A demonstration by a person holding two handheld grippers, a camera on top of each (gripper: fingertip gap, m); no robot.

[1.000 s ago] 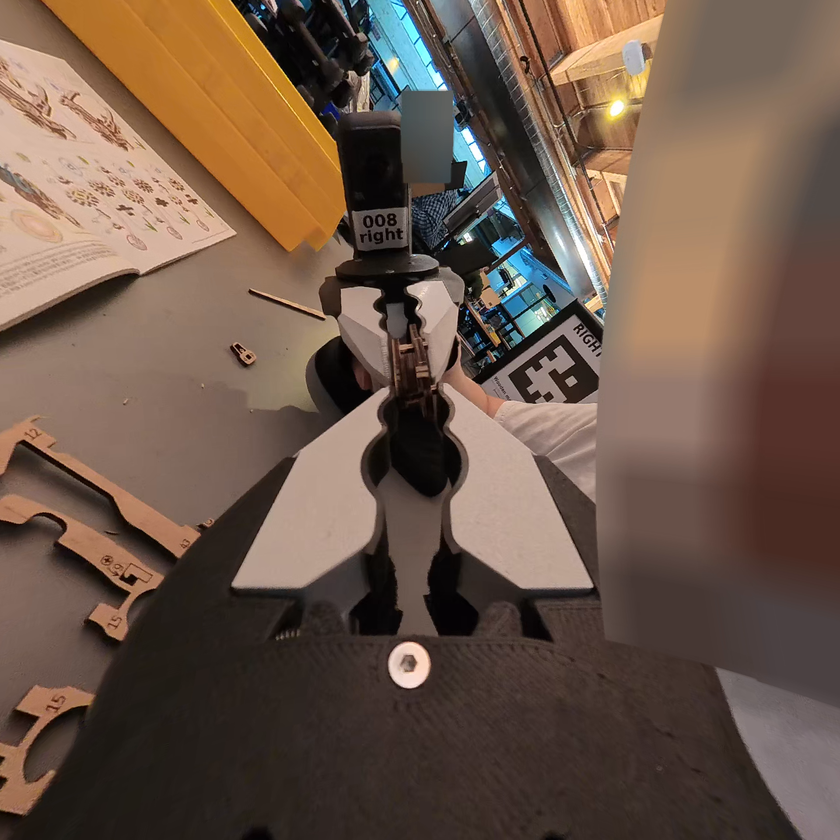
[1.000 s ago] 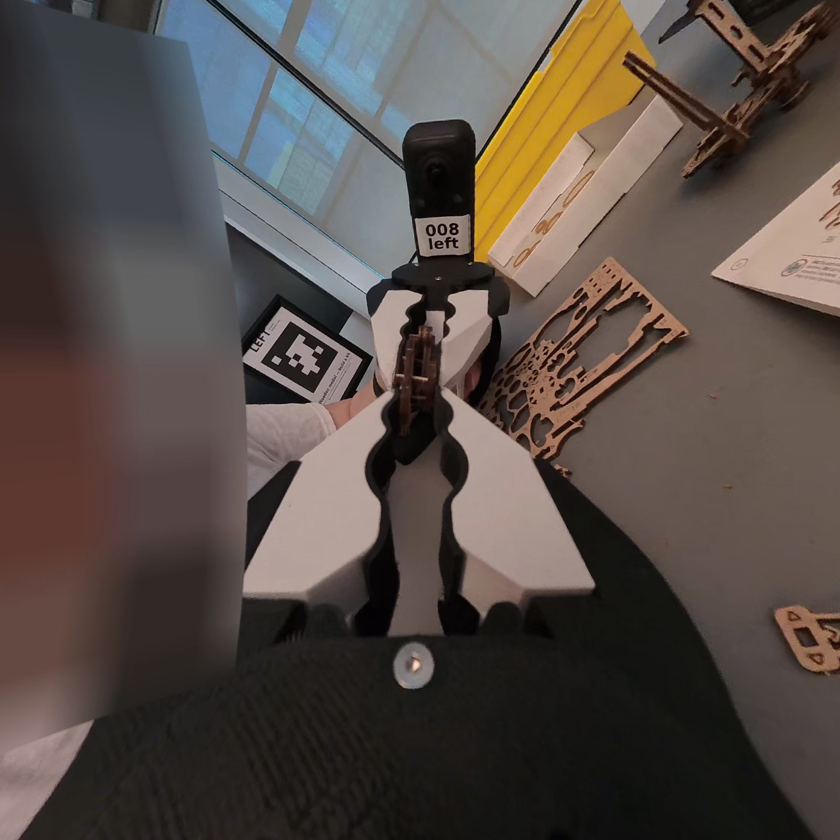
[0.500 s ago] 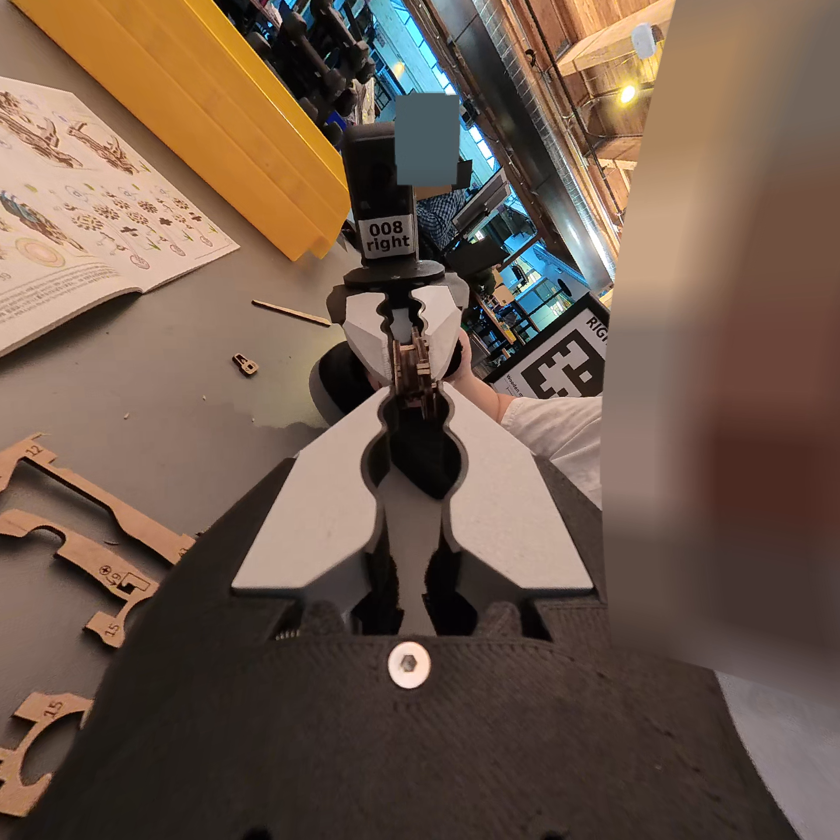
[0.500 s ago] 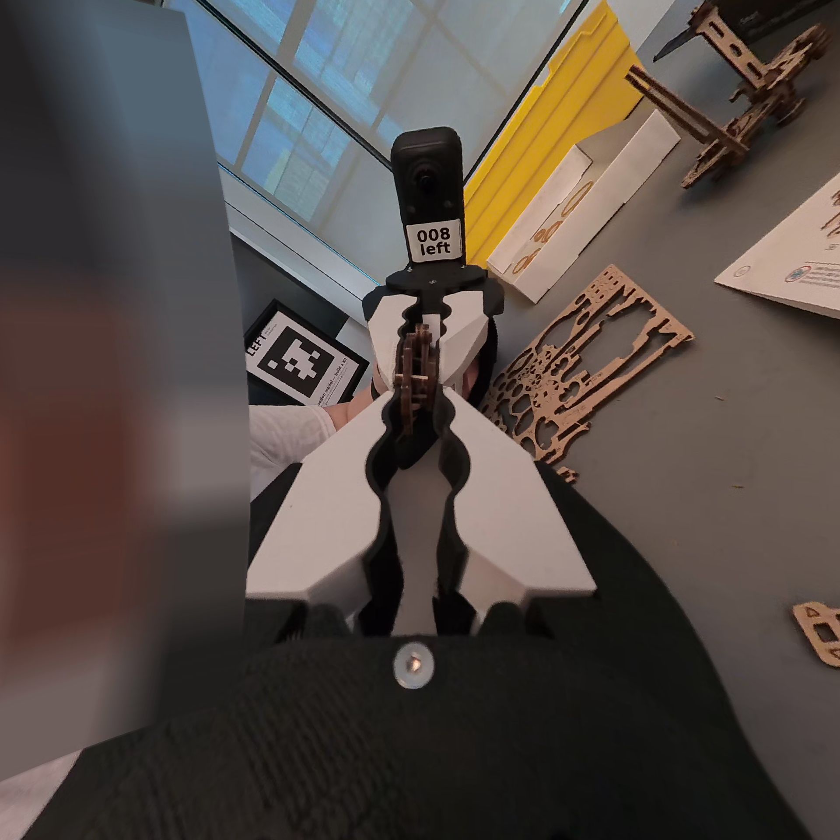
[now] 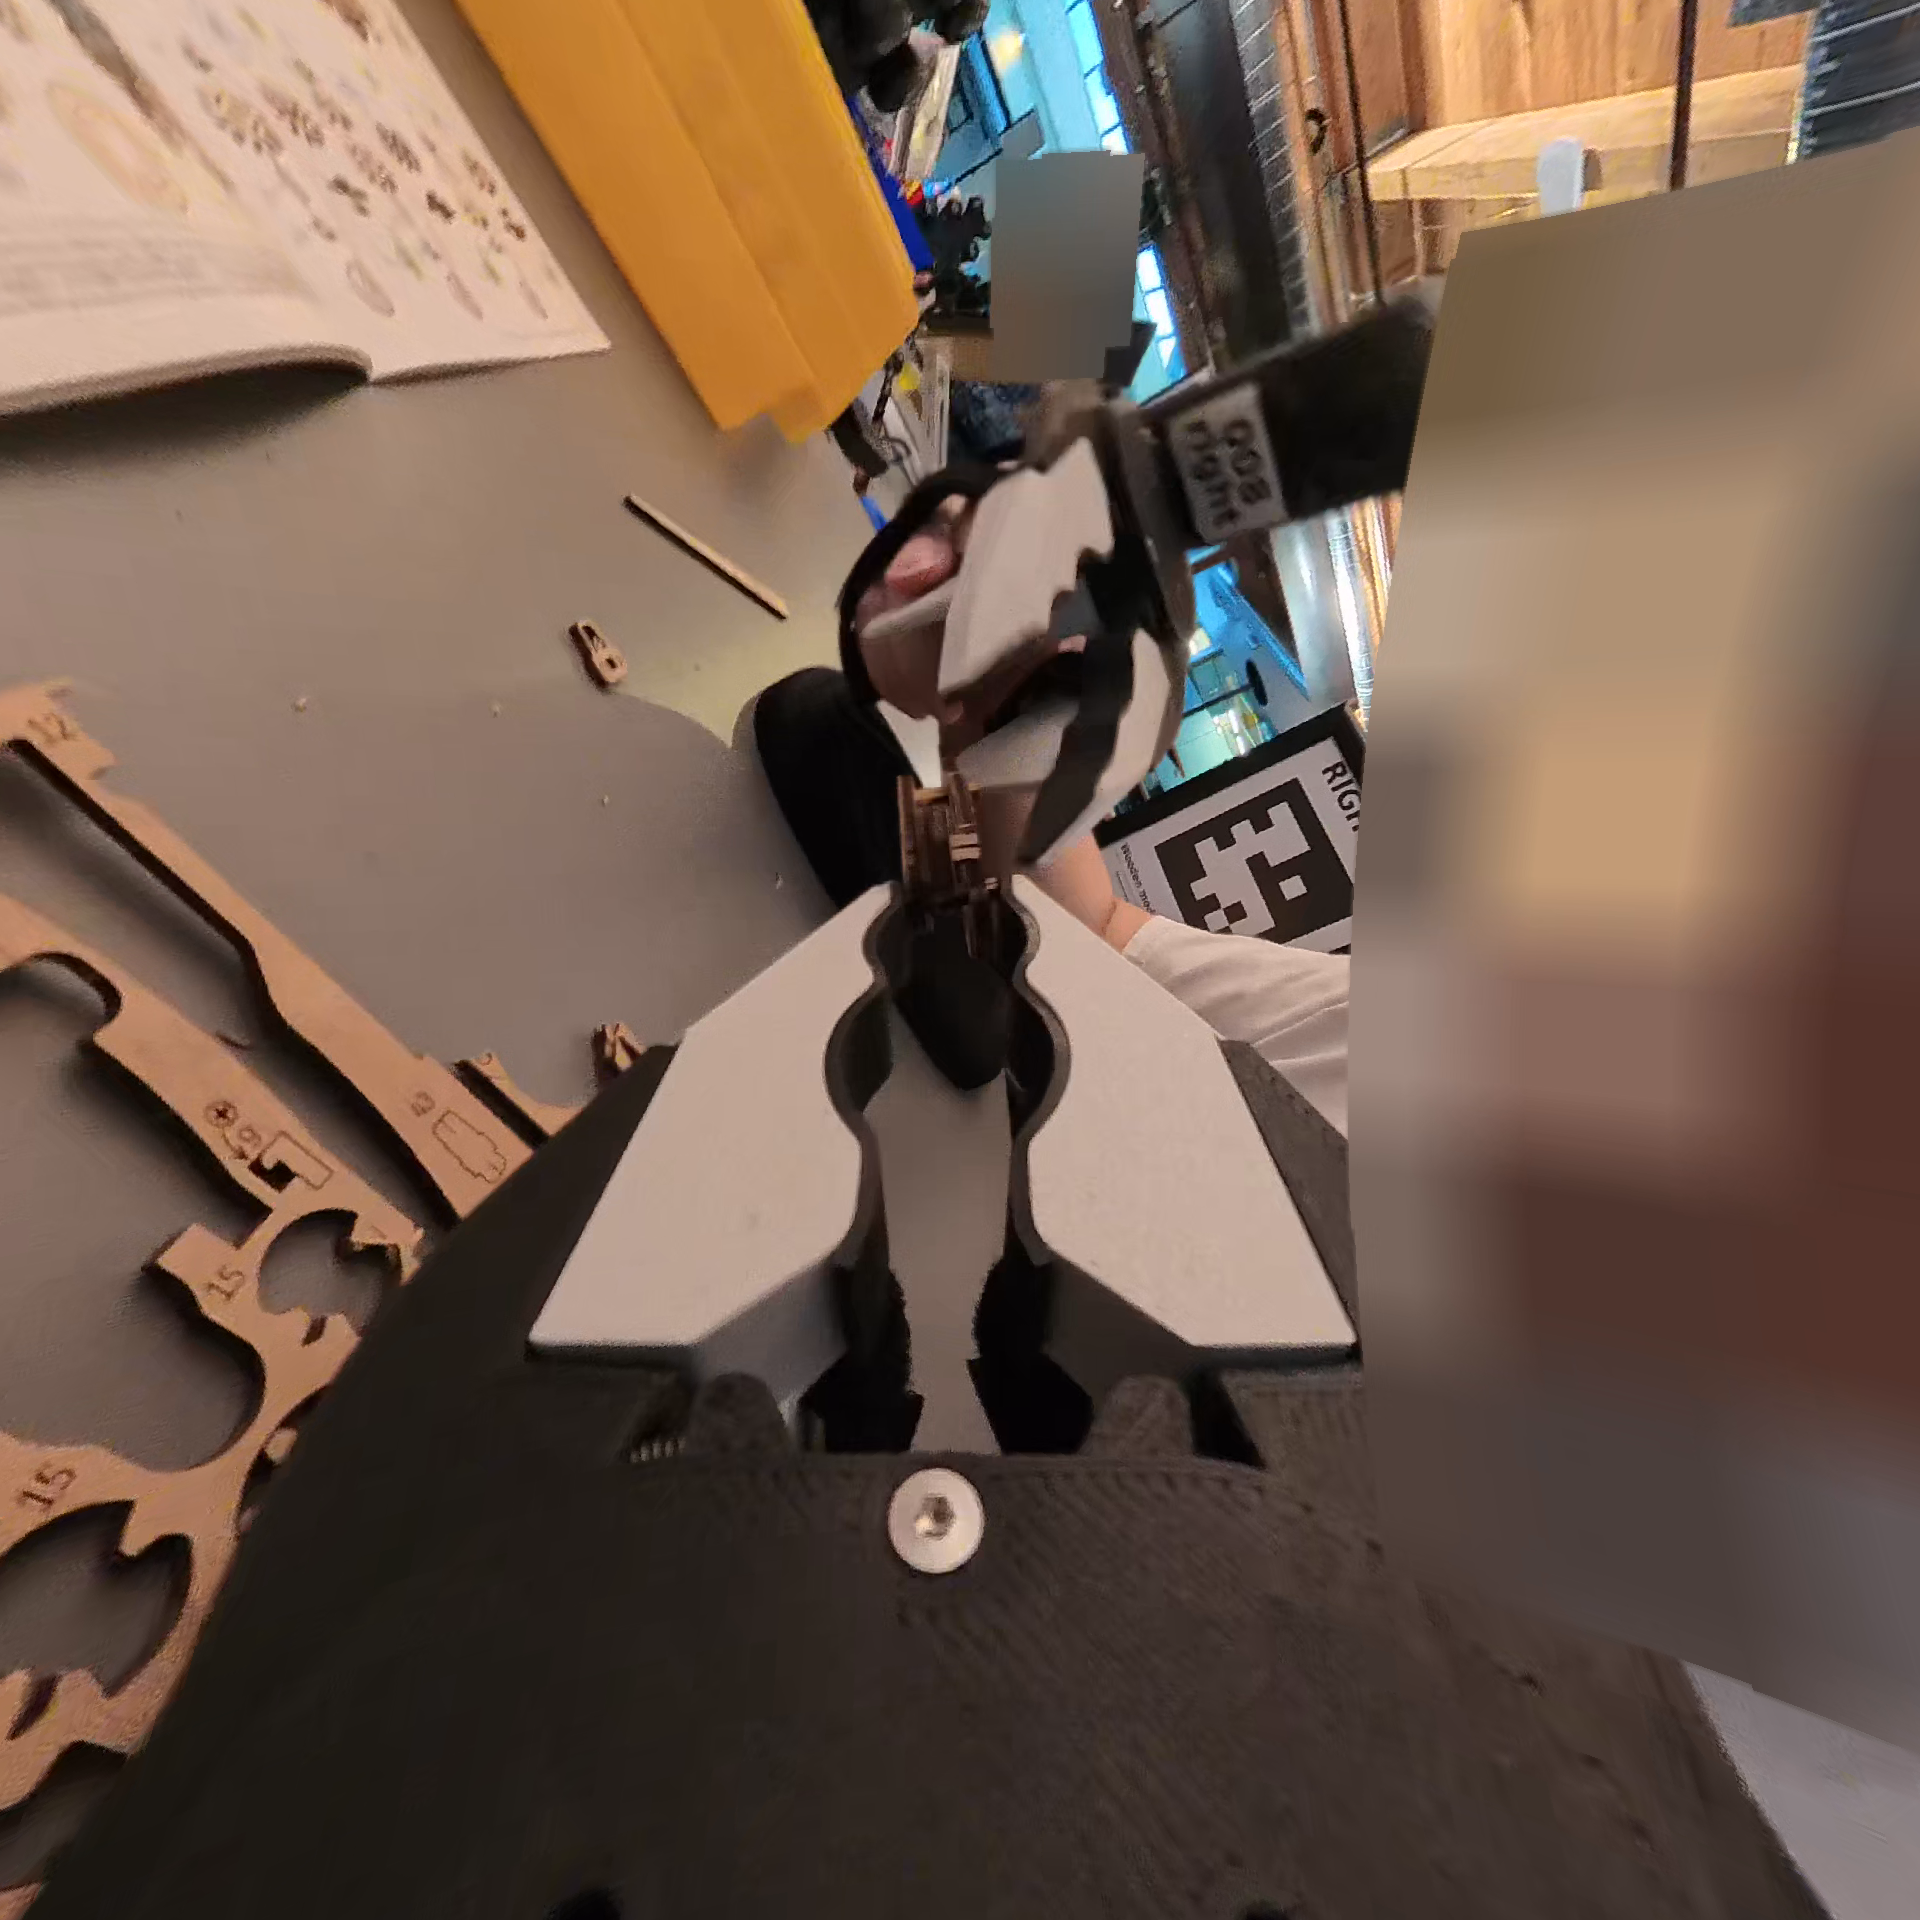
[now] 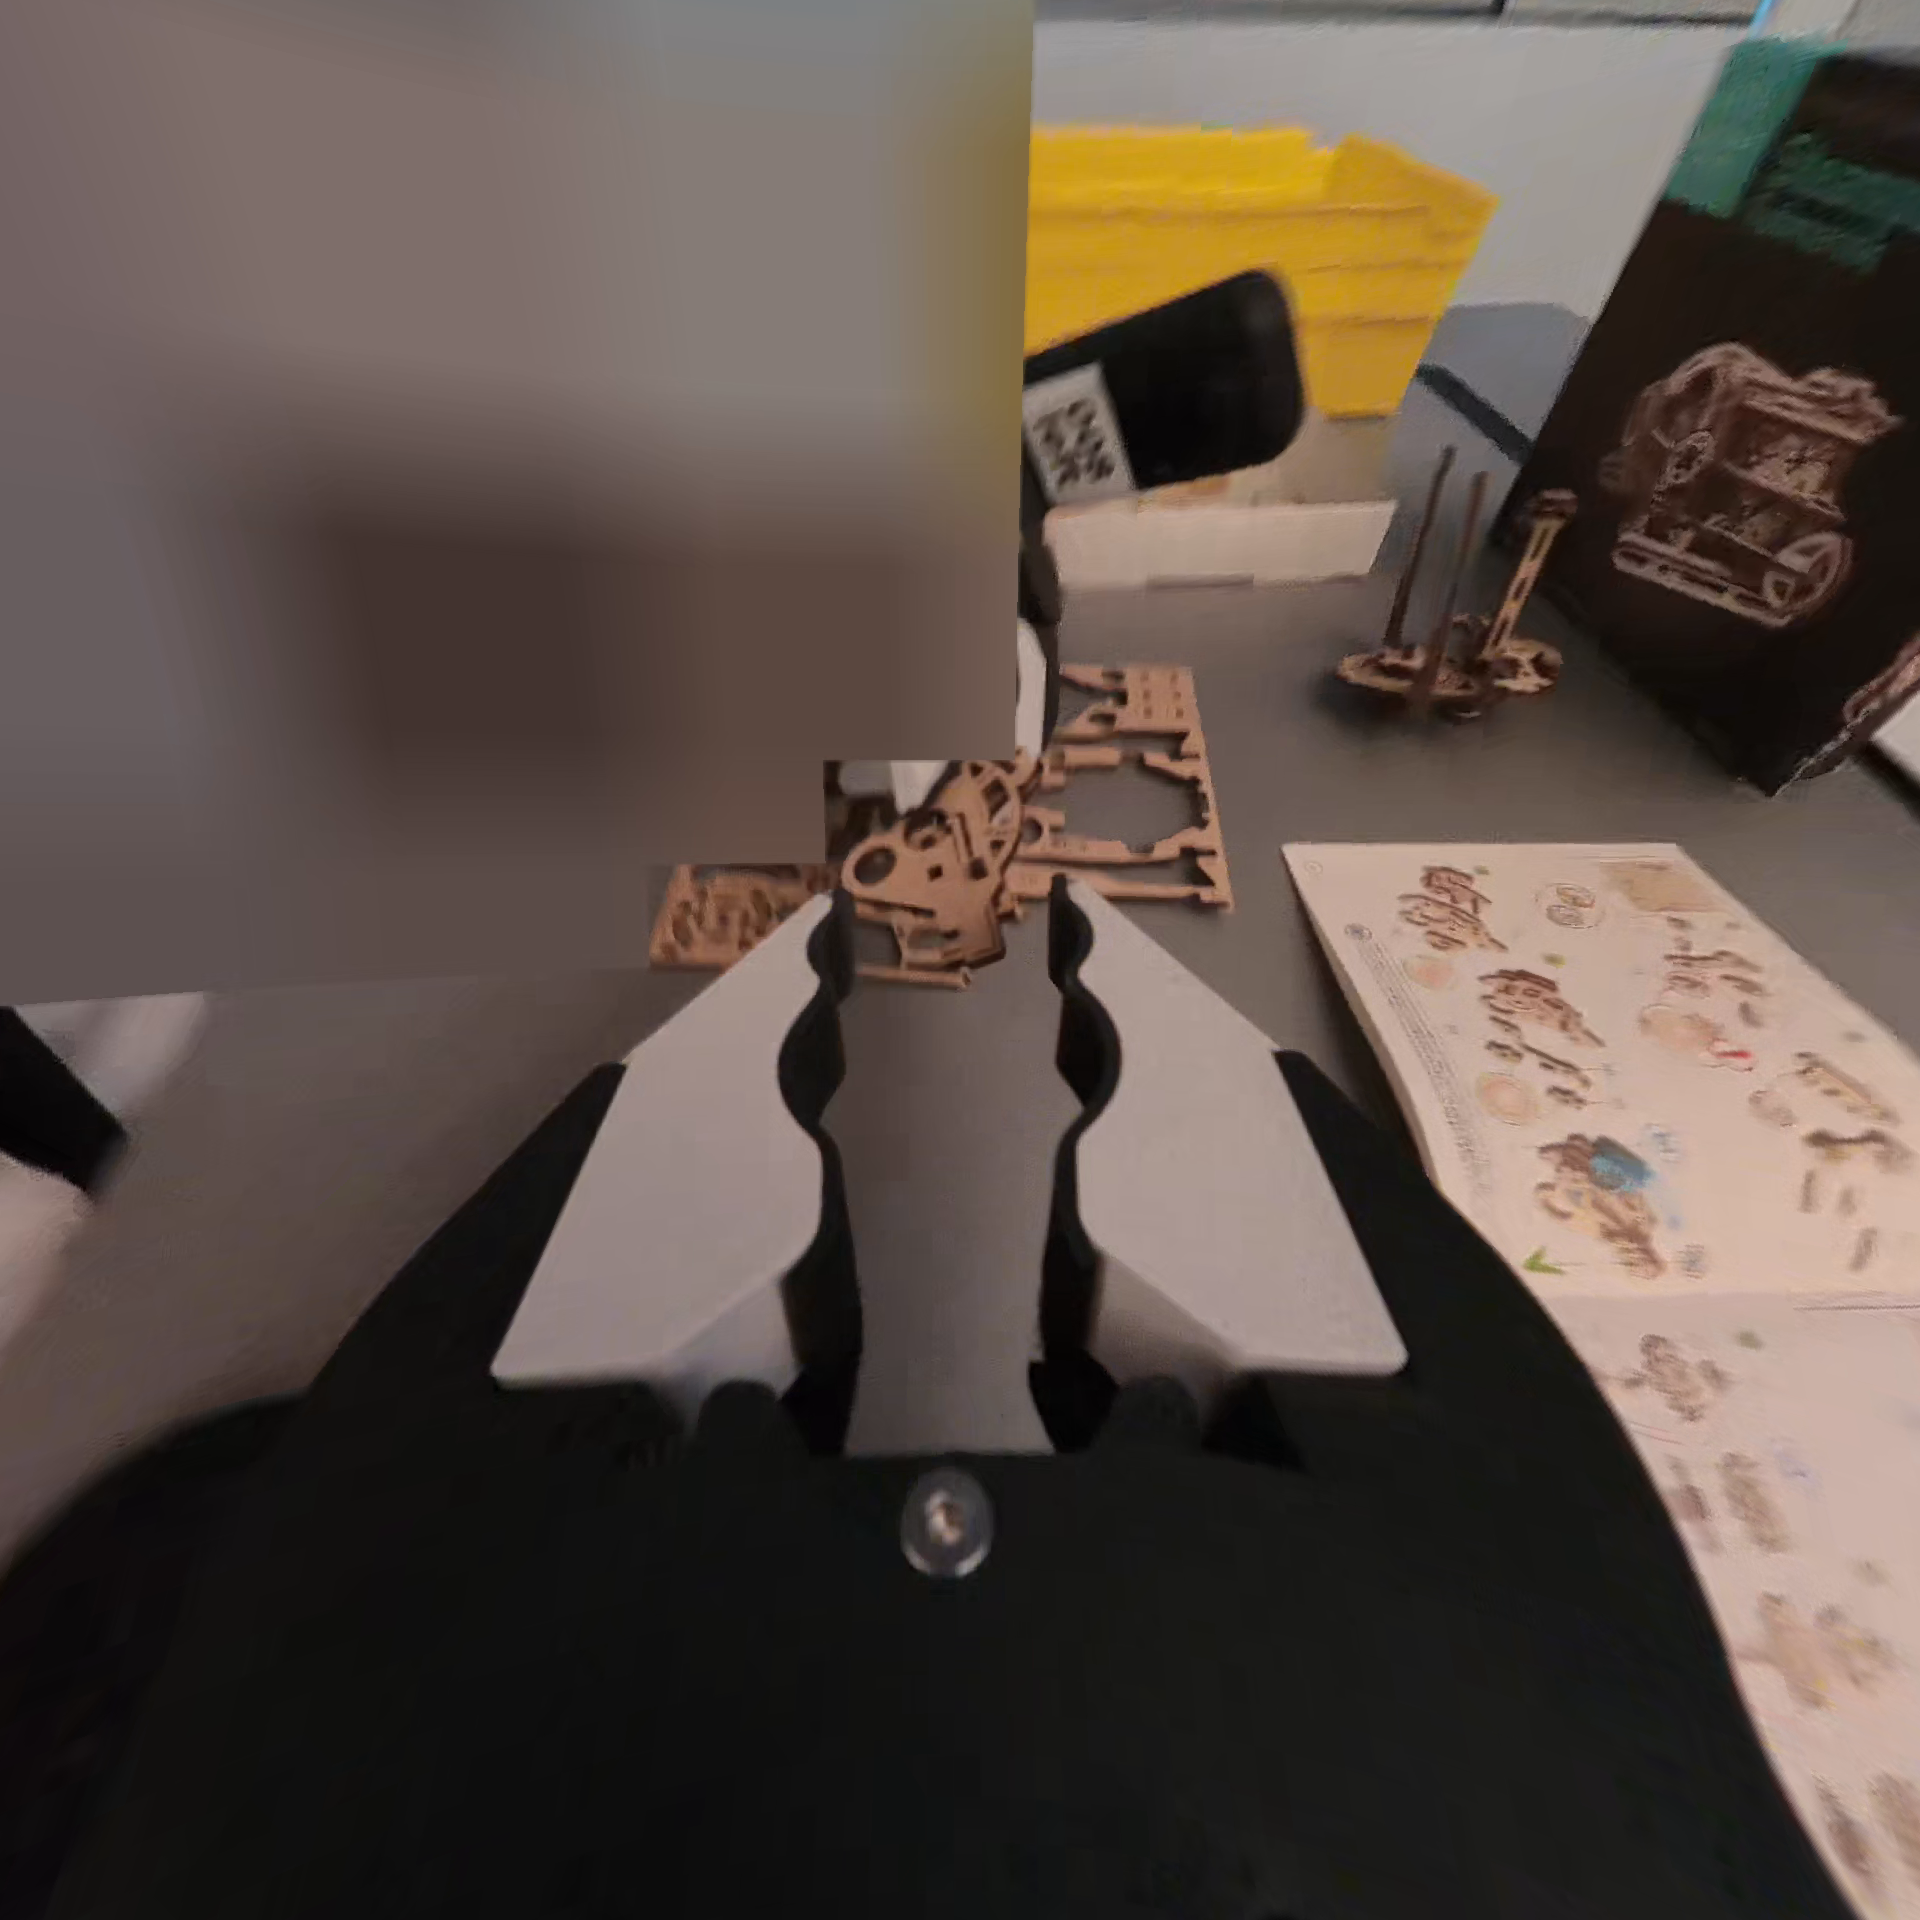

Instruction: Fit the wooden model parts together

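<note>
CHG: right gripper [image 6: 945,914] let go since 0.5 s ago, jaws now spread, empty, swung aside | L gripper [image 5: 948,902] alone pinches wooden sub-assy [image 5: 943,836] at tips, held above table [image 5: 364,582] | MEANS: joint likely seated; next part needed | QTY: 2 grippers, 1 held assy, 1 booklet [image 6: 1621,1091], 1 yellow bin [image 5: 707,187], 1 loose stick [image 5: 707,556]

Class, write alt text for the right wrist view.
An open right gripper, holding nothing, points over a grey table toward a small wooden assembly and cut-out wooden sheets. An instruction booklet lies to its right.
</note>
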